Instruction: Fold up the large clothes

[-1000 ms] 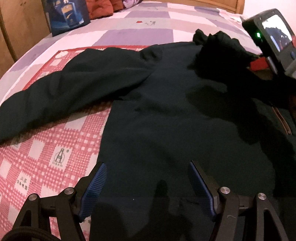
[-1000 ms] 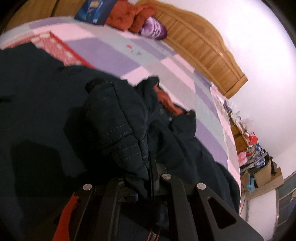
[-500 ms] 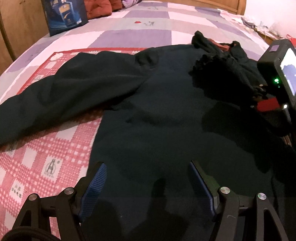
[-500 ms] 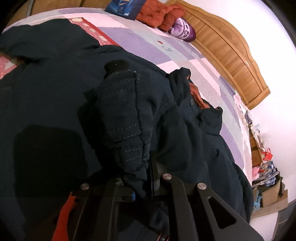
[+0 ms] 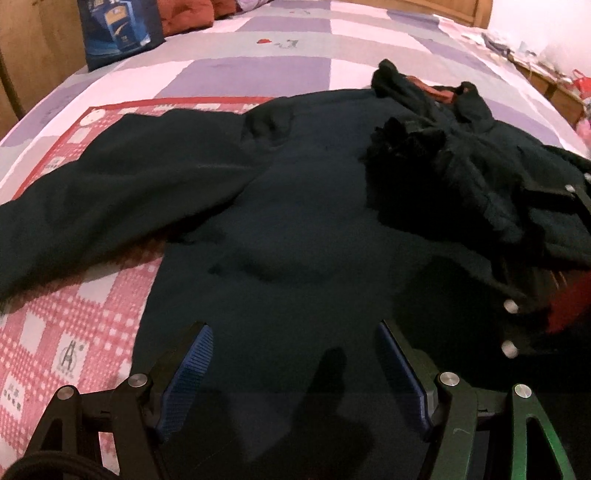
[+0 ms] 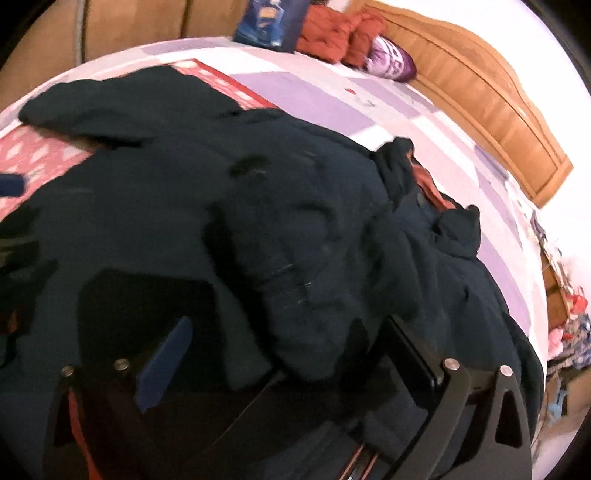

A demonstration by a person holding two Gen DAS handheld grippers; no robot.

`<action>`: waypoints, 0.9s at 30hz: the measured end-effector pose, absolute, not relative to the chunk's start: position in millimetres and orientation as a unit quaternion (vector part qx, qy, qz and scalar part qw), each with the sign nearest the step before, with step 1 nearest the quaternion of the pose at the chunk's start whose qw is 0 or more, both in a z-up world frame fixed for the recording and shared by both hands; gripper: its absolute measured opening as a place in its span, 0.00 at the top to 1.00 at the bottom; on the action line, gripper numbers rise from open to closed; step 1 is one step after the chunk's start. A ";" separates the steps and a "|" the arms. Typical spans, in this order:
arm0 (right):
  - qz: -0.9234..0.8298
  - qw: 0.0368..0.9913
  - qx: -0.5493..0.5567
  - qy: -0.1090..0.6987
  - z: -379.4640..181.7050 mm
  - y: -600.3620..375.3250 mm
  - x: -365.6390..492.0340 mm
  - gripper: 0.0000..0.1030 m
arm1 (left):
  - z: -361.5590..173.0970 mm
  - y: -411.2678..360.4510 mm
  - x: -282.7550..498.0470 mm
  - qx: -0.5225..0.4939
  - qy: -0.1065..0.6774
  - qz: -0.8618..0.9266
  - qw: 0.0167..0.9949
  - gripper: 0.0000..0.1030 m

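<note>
Half a second ago the right gripper (image 6: 280, 369) was pinched on the bunched sleeve; now its fingers (image 6: 164, 363) stand apart and the sleeve (image 6: 295, 266) lies loose between and ahead of them, dropped across the body of the jacket (image 5: 295, 221). The left gripper (image 5: 291, 373) hovers over the lower back panel as before, its fingers (image 5: 186, 376) wide apart and holding nothing.

The jacket is spread back-up on the bed (image 5: 258, 44), directly ahead of both pairs of fingers. It looks thick and padded, so I judge it soft but fairly heavy, prone to springing open rather than creasing flat. The other sleeve (image 5: 110, 192) stretches away to the left of the left fingers; its cuff end, out of frame, would be the natural place to take hold next. The collar (image 5: 436, 88), with an orange lining, lies far ahead and right.

Beneath are a red checked cloth (image 5: 66, 332) and a purple patchwork sheet. A blue bag (image 5: 118, 33), red bedding (image 6: 340, 37) and a wooden headboard (image 6: 480, 103) sit well beyond the fingers; the right view is blurred, so the clutter at its far right stays unclear.
</note>
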State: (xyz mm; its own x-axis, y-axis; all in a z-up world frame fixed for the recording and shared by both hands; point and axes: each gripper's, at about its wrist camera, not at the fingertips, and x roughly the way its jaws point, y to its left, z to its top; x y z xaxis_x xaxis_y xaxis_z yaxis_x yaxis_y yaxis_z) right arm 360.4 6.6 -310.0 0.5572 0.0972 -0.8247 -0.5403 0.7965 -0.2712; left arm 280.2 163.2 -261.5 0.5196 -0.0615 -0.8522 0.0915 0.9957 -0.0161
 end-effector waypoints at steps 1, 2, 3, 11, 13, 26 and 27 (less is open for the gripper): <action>0.192 0.847 -0.246 0.430 -306.4 4.0 355.9 0.00 | -260.2 161.0 282.2 0.017 0.486 -0.045 0.872 0.26; 0.192 0.853 -0.225 0.429 -300.8 -2.2 352.1 0.00 | -257.5 156.4 286.7 0.020 0.484 -0.048 0.873 0.26; 0.187 0.861 -0.199 0.429 -293.0 -13.0 349.2 0.00 | -254.8 152.4 291.4 0.022 0.482 -0.052 0.874 0.26; -0.008 0.915 -0.067 0.397 -238.7 -156.0 373.1 0.00 | -212.2 65.2 366.8 0.015 0.423 -0.102 0.900 0.26; -0.056 0.910 -0.055 0.407 -238.4 -187.8 388.0 0.00 | -217.3 32.2 390.5 0.022 0.426 -0.113 0.897 0.26; -0.061 0.872 -0.017 0.486 -321.2 -277.1 418.9 0.00 | -304.3 14.0 433.7 0.072 0.485 -0.055 0.870 0.22; -0.052 0.873 -0.024 0.484 -322.0 -279.1 414.9 0.01 | -303.4 16.3 434.4 0.069 0.487 -0.053 0.869 0.22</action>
State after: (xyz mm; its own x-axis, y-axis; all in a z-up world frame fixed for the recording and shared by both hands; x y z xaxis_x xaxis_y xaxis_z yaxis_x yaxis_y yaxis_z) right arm 414.9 -279.1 -322.0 0.5251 -0.1147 -0.8433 0.0675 0.9934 -0.0931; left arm 434.4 16.3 -303.4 0.5198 -0.0238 -0.8540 0.1587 0.9849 0.0691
